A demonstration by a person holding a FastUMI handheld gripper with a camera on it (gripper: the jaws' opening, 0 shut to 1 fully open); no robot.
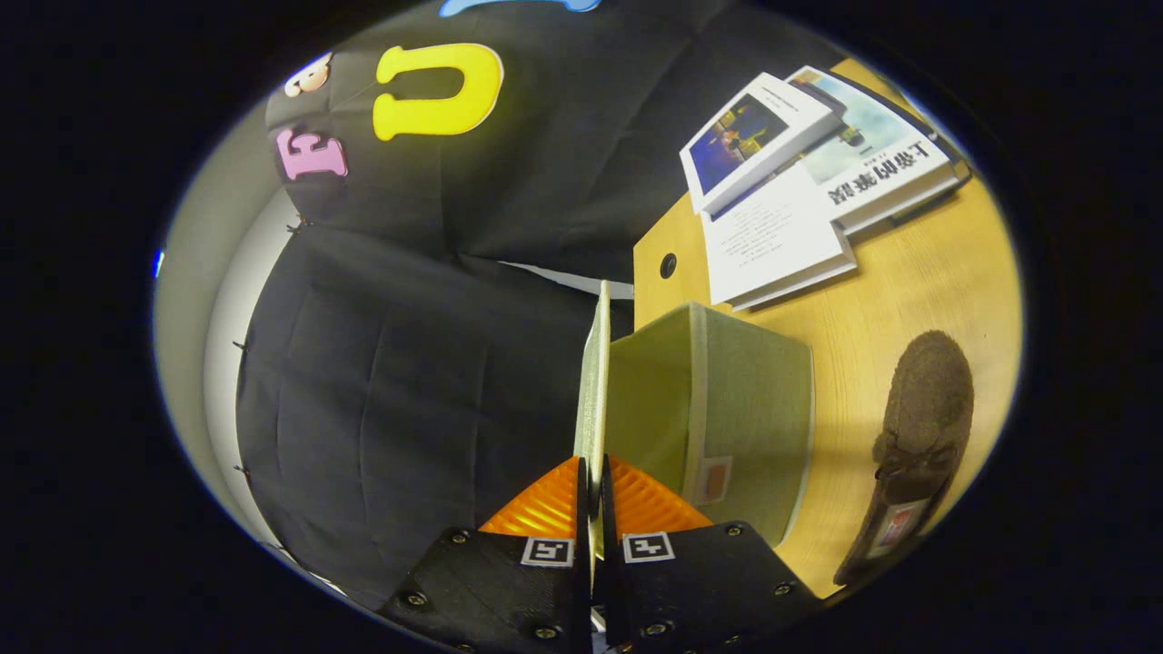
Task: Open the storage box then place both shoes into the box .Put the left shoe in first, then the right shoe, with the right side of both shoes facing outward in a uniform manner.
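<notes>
Gripper (591, 495) pinching box lid (593, 381) edge; storage box (727, 418) just beside, shoe (913, 445) beyond.

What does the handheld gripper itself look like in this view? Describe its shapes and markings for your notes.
The gripper has two wedge-shaped fingers with ribbed surfaces, tapering forward. Each sits on a flat body plate fixed with several round screws. Each plate carries a small square black-and-white marker near the inner edge. No cables show.
</notes>
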